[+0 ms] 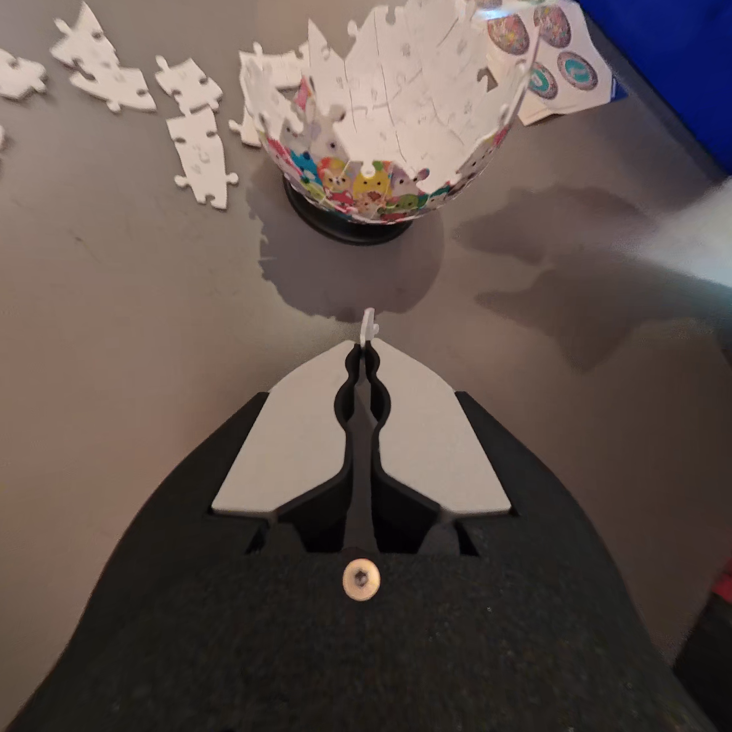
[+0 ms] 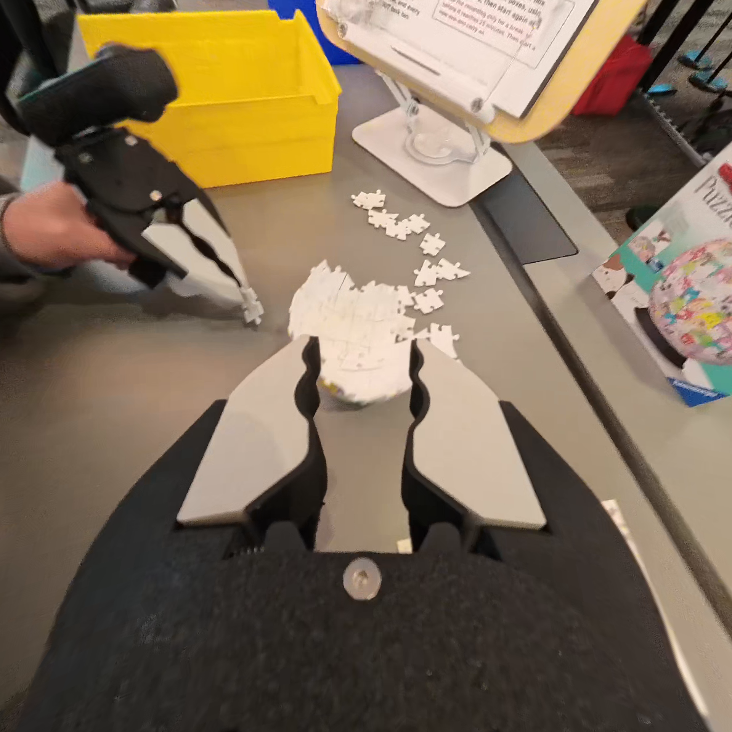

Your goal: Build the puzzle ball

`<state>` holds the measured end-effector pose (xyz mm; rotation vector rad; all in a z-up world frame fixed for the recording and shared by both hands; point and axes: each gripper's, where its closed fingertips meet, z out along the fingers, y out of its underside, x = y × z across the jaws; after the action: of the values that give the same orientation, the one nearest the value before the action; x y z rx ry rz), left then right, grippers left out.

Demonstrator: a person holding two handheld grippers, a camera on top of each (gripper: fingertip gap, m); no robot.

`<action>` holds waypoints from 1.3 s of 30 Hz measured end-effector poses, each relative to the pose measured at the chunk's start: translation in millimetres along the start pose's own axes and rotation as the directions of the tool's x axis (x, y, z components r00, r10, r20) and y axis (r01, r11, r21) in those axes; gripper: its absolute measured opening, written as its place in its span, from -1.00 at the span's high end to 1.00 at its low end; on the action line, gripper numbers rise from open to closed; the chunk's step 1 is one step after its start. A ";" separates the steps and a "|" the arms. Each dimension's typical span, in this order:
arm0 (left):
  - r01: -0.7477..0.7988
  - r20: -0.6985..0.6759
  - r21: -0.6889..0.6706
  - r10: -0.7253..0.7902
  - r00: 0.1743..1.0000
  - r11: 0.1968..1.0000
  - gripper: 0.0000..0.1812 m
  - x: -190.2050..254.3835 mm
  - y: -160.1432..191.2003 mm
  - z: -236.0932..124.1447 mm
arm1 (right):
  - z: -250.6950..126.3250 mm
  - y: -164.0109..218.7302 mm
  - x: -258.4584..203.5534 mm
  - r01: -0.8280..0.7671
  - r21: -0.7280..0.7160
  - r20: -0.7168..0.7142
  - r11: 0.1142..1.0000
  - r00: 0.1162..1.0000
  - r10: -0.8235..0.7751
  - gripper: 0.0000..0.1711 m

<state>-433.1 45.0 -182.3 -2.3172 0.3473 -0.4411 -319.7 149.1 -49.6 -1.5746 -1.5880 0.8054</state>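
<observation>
The partly built puzzle ball (image 1: 380, 130) is an open bowl, coloured outside and white inside, on a black ring stand (image 1: 348, 225). It also shows in the right wrist view (image 2: 356, 317). My left gripper (image 1: 366, 344) is shut on a white puzzle piece (image 1: 368, 325), held edge-on a short way in front of the ball. The same gripper (image 2: 247, 295) shows in the right wrist view with the piece (image 2: 253, 307) at its tips, left of the ball. My right gripper (image 2: 360, 348) is open and empty, its jaws standing either side of the ball's near rim.
Several loose white pieces (image 1: 130, 95) lie on the grey table (image 1: 119, 317) beyond the ball (image 2: 420, 253). A yellow bin (image 2: 237, 103), a tablet stand (image 2: 435, 158), the puzzle box (image 2: 681, 305), a sticker sheet (image 1: 562, 67) and a blue bin (image 1: 673, 71) stand around. My hands' fingertips stand some 20 cm from each other.
</observation>
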 end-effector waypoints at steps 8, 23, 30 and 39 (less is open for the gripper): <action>-0.059 0.043 -0.050 0.061 0.997 0.997 0.98 1.0 19.5 -11.5 | 36.9 5.1 -24.0 -0.037 -0.234 0.038 0.971 0.998 0.047 0.38; 0.108 -0.089 -0.086 -0.115 0.989 0.990 0.98 3.9 37.1 -12.8 | 49.2 28.4 -50.0 0.112 -0.275 -0.067 0.955 0.988 -0.136 0.33; 0.098 -0.078 -0.095 -0.105 0.991 0.991 0.98 8.6 36.2 -10.5 | 73.1 -8.3 0.9 0.226 -0.385 0.201 0.895 0.967 -0.157 0.45; 0.092 -0.069 -0.094 -0.099 0.993 0.991 0.97 8.6 37.9 -10.8 | 113.7 61.6 -14.4 0.625 -0.486 0.647 0.610 0.727 -0.230 0.49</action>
<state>-434.2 8.9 -200.3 -2.4176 0.2984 -0.5697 -384.2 145.4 -162.5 -1.3180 -2.8156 0.3666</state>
